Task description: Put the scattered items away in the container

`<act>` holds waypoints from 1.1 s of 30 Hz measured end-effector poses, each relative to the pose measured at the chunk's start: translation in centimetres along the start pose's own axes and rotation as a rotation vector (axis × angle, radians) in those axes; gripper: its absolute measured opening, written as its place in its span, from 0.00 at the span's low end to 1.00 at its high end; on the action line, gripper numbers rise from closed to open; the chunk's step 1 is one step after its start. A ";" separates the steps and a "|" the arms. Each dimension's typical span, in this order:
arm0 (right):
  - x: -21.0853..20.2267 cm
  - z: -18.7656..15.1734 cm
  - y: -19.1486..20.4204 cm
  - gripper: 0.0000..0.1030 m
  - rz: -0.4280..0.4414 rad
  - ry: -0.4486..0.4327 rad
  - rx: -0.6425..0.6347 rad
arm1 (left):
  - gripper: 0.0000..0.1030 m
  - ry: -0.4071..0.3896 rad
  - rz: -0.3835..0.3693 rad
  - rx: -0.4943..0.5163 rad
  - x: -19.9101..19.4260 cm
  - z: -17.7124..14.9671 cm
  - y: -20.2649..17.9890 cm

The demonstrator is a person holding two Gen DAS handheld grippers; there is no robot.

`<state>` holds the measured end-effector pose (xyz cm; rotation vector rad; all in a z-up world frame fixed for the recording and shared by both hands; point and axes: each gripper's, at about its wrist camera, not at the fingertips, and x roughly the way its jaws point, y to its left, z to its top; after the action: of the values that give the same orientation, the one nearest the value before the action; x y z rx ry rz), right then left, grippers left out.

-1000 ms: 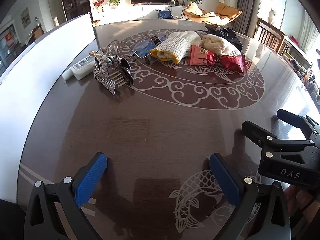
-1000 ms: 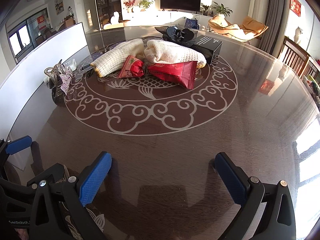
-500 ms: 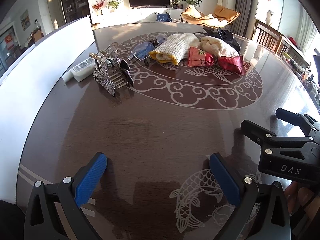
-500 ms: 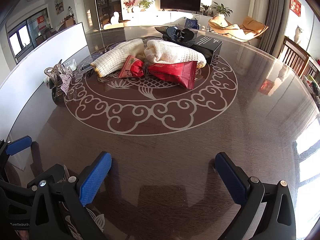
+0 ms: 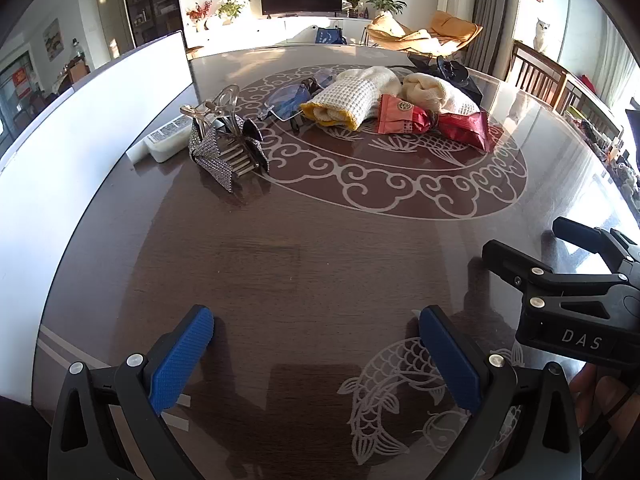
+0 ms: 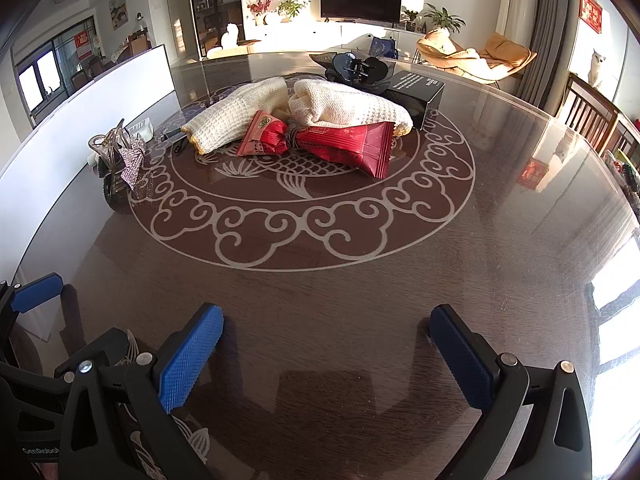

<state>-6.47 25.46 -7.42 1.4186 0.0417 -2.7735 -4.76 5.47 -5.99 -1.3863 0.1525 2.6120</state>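
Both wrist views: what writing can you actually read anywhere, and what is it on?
"DAS": on the right claw body, left wrist view.
"GenRobot", cut off: on the left claw body, right wrist view.
Black box: white print, too small.
Red snack packets: emblem and print unreadable.

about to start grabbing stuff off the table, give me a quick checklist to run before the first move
1. Left claw open and holding nothing: ok.
2. Right claw open and holding nothing: ok.
3. Bare table between both claws and the pile: ok.
4. Items in sight and reachable from the front: the red snack packets lie at the near edge of the pile, with the rolled towels behind them: ok.
5. Hair clips stand apart on the left, tangled together, so picking one alone may be hard: not ok.
6. Container located: no bin or basket is plainly seen in either view: cannot tell.
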 end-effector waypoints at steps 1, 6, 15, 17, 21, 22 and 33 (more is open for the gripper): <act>0.0 0.0 0.0 1.00 0.000 0.000 0.000 | 1.00 0.001 -0.001 0.001 0.0 0.0 0.0; 0.0 0.0 0.0 1.00 0.000 0.000 0.000 | 1.00 0.007 -0.003 0.005 0.1 0.1 0.0; 0.0 0.0 0.0 1.00 0.000 0.000 0.000 | 1.00 0.011 -0.005 0.008 0.1 0.2 0.0; 0.0 0.0 0.0 1.00 0.000 -0.001 0.000 | 1.00 0.011 -0.005 0.008 0.1 0.2 0.0; -0.1 -0.1 0.0 1.00 -0.001 -0.002 0.000 | 1.00 0.011 -0.007 0.009 0.1 0.2 0.0; -0.1 -0.1 0.1 1.00 -0.001 -0.003 0.001 | 1.00 0.012 -0.008 0.011 0.1 0.1 0.0; -0.1 -0.1 0.1 1.00 -0.001 -0.003 0.000 | 1.00 0.013 -0.009 0.013 0.1 0.1 0.0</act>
<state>-6.32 25.36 -7.41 1.4148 0.0420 -2.7768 -4.93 5.51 -6.02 -1.3962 0.1643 2.5905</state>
